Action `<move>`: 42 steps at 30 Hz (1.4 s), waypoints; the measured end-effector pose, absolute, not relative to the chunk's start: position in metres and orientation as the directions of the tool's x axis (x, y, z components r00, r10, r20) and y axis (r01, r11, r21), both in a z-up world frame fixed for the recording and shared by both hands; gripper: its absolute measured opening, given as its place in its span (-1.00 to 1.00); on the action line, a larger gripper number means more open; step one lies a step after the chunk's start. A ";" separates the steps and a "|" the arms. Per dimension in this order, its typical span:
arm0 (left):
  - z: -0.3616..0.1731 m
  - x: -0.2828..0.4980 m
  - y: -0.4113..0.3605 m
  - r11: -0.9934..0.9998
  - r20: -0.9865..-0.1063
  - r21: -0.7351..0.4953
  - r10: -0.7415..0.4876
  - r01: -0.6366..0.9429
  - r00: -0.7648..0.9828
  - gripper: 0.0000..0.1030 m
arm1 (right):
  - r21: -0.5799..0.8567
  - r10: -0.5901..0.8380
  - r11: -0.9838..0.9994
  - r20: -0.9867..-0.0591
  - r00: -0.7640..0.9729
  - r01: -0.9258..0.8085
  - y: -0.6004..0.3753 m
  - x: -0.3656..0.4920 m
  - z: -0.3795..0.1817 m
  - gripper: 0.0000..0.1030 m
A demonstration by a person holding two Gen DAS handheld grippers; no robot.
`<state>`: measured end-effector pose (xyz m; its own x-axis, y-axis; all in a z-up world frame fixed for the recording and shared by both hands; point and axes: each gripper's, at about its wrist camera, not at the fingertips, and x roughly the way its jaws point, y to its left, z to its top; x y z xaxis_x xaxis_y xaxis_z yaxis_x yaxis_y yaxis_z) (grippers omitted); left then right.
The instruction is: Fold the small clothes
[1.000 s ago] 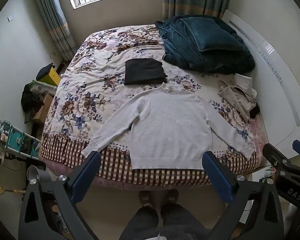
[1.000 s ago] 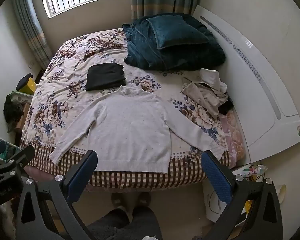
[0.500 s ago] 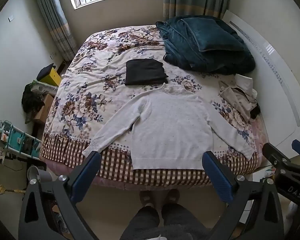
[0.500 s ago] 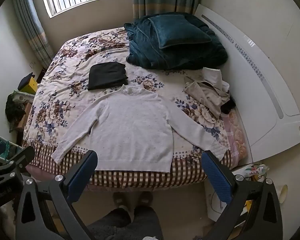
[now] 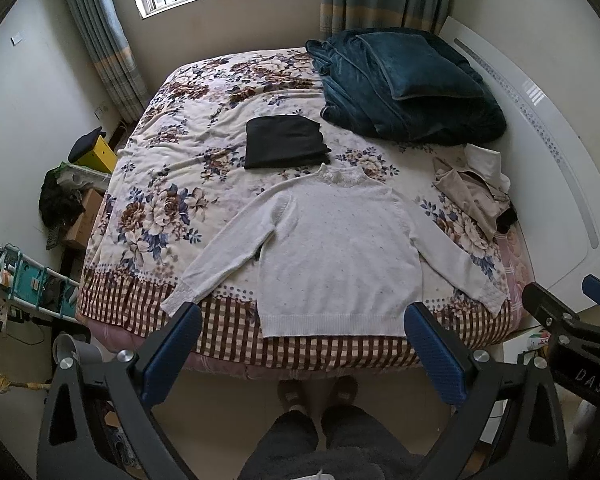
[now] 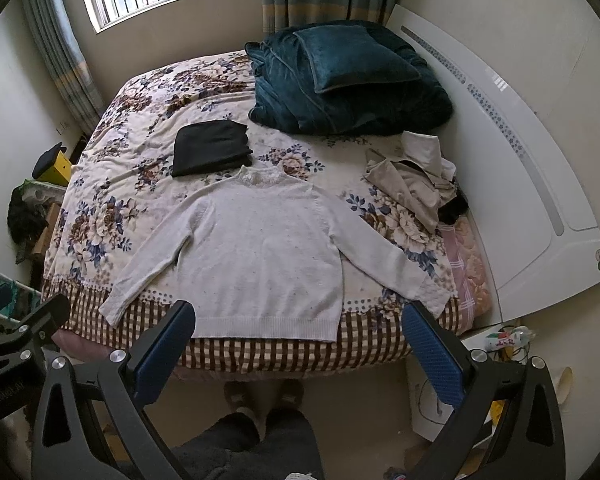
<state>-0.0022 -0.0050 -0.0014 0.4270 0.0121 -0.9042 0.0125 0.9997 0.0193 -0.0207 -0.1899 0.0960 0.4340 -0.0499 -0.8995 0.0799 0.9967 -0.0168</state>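
A white long-sleeved sweater [image 5: 336, 256] [image 6: 260, 248] lies flat on the floral bedspread [image 5: 172, 168], collar away from me, both sleeves spread out, hem at the bed's near edge. Behind its collar sits a folded black garment [image 5: 284, 142] [image 6: 210, 148]. Crumpled beige clothes [image 5: 474, 184] [image 6: 416, 176] lie at the right side. My left gripper [image 5: 302, 354] hangs open above the floor, short of the hem, holding nothing. My right gripper [image 6: 298, 354] is likewise open and empty, in front of the bed's edge.
A teal blanket and pillow [image 5: 408, 84] are piled at the far right by the white headboard [image 5: 560, 168]. A person's slippered feet [image 5: 318, 392] stand at the bed's near edge. Boxes and clutter [image 5: 68, 200] fill the floor at left; a bottle and cables [image 6: 504, 340] lie at right.
Both views have shifted slightly, the bed sitting a little lower and nearer in frame. The sweater and other clothes have not moved; both grippers stay open.
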 end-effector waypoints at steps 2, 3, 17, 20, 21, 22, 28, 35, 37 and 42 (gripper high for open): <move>-0.002 -0.002 -0.005 1.000 -0.905 0.020 0.014 0.011 0.426 1.00 | -0.016 -0.048 0.997 -0.900 0.432 0.077 -0.189 -0.020 0.096 1.00; -0.002 -0.002 -0.005 1.000 -0.905 0.019 0.012 0.012 0.426 1.00 | -0.017 -0.048 0.997 -0.901 0.432 0.075 -0.188 -0.021 0.096 1.00; -0.004 -0.003 -0.003 1.000 -0.906 0.017 0.010 0.011 0.424 1.00 | -0.013 -0.043 0.997 -0.905 0.424 0.073 -0.186 -0.021 0.094 1.00; -0.005 -0.003 -0.003 1.000 -0.906 0.018 0.012 0.011 0.424 1.00 | -0.011 -0.041 0.997 -0.906 0.422 0.073 -0.186 -0.019 0.093 1.00; -0.003 -0.003 -0.002 1.000 -0.906 0.017 0.010 0.013 0.422 1.00 | -0.011 -0.041 0.997 -0.906 0.422 0.073 -0.185 -0.019 0.093 1.00; -0.003 -0.003 -0.002 1.000 -0.906 0.016 0.010 0.012 0.423 1.00 | -0.009 -0.039 0.997 -0.906 0.422 0.072 -0.185 -0.019 0.093 1.00; -0.007 -0.005 -0.002 1.000 -0.908 0.016 0.013 0.005 0.419 1.00 | -0.012 -0.041 0.997 -0.906 0.420 0.071 -0.184 -0.018 0.093 1.00; -0.008 -0.005 -0.003 1.000 -0.907 0.017 0.015 0.002 0.422 1.00 | -0.012 -0.041 0.997 -0.906 0.422 0.071 -0.184 -0.016 0.094 1.00; -0.007 -0.004 -0.003 1.000 -0.906 0.019 0.016 0.003 0.423 1.00 | -0.014 -0.042 0.997 -0.906 0.420 0.070 -0.184 -0.016 0.093 1.00; -0.007 -0.004 -0.004 1.000 -0.905 0.019 0.017 0.001 0.425 1.00 | -0.012 -0.040 0.997 -0.906 0.422 0.071 -0.185 -0.016 0.094 1.00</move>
<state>-0.0041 -0.0038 -0.0075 0.4247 0.0172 -0.9052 0.0009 0.9998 0.0194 -0.0165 -0.1847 0.0939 0.4216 -0.0403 -0.9059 0.0705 0.9974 -0.0115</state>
